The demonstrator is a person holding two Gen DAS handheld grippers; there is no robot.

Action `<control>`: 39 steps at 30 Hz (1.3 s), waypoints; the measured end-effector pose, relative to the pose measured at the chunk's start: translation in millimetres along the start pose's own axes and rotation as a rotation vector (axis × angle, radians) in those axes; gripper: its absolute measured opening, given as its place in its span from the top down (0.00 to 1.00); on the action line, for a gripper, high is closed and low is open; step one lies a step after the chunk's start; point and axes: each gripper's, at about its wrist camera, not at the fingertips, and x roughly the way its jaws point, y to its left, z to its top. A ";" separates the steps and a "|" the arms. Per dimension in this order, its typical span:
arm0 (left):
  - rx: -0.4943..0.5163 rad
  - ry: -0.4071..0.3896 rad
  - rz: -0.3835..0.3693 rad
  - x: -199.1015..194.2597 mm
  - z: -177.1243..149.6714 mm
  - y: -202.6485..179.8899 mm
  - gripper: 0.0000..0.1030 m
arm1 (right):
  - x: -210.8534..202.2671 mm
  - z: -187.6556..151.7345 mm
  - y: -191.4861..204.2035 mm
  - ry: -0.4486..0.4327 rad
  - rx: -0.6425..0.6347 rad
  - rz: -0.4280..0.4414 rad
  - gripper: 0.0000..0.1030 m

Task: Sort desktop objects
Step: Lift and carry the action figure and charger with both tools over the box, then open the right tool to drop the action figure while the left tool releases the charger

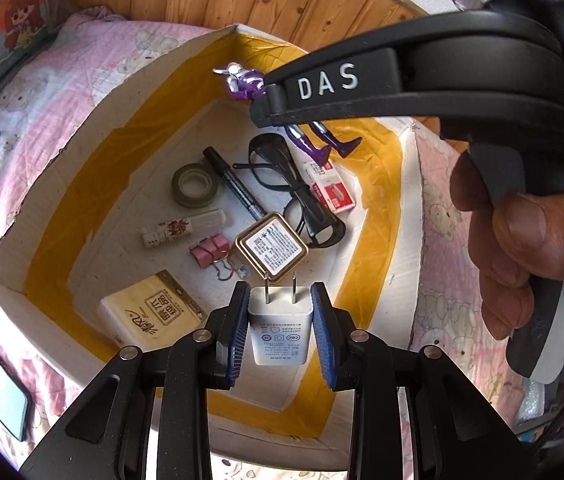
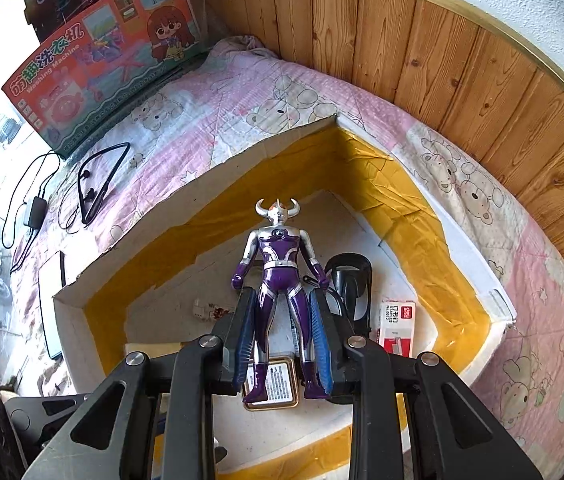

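Pink bedding printed with bears [image 2: 274,112] covers the surface, backed by a wood-panelled wall [image 2: 441,52], and on it sits a shallow white box [image 1: 62,168] whose inner walls are lined with yellow tape.

In the left wrist view, going left to right across the box floor: a tissue pack [image 1: 154,312] at about 8 o'clock, a roll of dark tape [image 1: 196,184], a small white printed tube [image 1: 186,228] and a pink binder clip [image 1: 212,250] nearer the middle, then a black marker [image 1: 236,188] running from 11 o'clock down toward 5. Right of it lie a square gold-rimmed tin [image 1: 272,246], black glasses [image 1: 297,196] and a red staple box [image 1: 329,188] at 2 o'clock.

The left gripper [image 1: 280,320] is clamped narrow on a white plug adapter [image 1: 280,328], held over the near side of the box. Its long axis runs along the fingers, with the two prongs pointing away toward 12 o'clock.

The right gripper [image 2: 280,332] pinches a purple and silver toy figure [image 2: 278,276] by the legs, above the box. The figure's long axis lines up with the fingers, horned head at 12 o'clock and boots at 6, chest facing the camera. In the left wrist view the same figure hangs at 1 o'clock, its head sticking out to the left of the fingers toward 10 and its feet trailing right, with a hand [image 1: 509,248] on the handle.

At the far left of the right wrist view, a toy washing-machine carton [image 2: 94,60] leans at 10 o'clock, with a black neckband earphone [image 2: 102,184] on the bedding below it.
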 end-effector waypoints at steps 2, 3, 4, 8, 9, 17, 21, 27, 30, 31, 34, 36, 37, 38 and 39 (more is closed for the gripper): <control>0.000 0.010 -0.004 1.9 0.7 1.1 0.70 | 6.5 5.9 -0.9 0.013 -0.001 0.000 0.73; -0.003 0.017 -0.007 3.2 1.4 1.8 0.70 | 9.7 9.0 -2.1 0.020 0.000 0.001 0.73; -0.007 0.023 -0.011 4.2 2.2 2.3 0.70 | 12.6 11.6 -3.5 0.028 0.002 0.005 0.73; -0.019 0.055 -0.035 9.1 5.4 2.2 0.70 | 27.5 22.7 -10.5 0.065 0.014 0.006 0.73; -0.018 0.058 -0.037 10.1 6.4 1.3 0.70 | 31.7 25.0 -12.8 0.075 0.021 0.010 0.73; -0.060 0.106 -0.099 19.4 14.4 4.2 0.70 | 62.0 42.5 -21.7 0.125 0.059 0.010 0.73; -0.085 0.104 -0.083 19.7 16.9 10.6 0.70 | 76.4 47.8 -25.8 0.152 0.068 0.002 0.73; -0.092 0.137 -0.084 26.4 17.7 12.4 0.70 | 93.7 51.1 -30.1 0.174 0.079 -0.011 0.73; -0.093 0.142 -0.079 28.0 16.9 11.3 0.69 | 97.9 50.6 -34.6 0.175 0.105 -0.007 0.72; -0.096 0.141 -0.079 27.6 17.2 11.7 0.68 | 98.4 50.3 -35.5 0.174 0.108 -0.008 0.72; -0.102 0.131 -0.072 25.4 18.4 13.3 0.63 | 98.2 49.7 -39.3 0.171 0.117 -0.005 0.71; -0.103 0.132 -0.066 25.1 18.8 13.9 0.62 | 96.3 48.7 -41.2 0.169 0.120 -0.009 0.70; -0.102 0.132 -0.062 24.8 18.4 13.9 0.62 | 95.1 47.9 -41.6 0.170 0.121 -0.008 0.70; -0.099 0.134 -0.058 24.4 17.9 13.7 0.62 | 93.7 47.7 -42.0 0.170 0.122 -0.009 0.70; -0.097 0.134 -0.054 23.7 17.3 13.0 0.62 | 92.1 47.2 -41.7 0.171 0.119 -0.010 0.70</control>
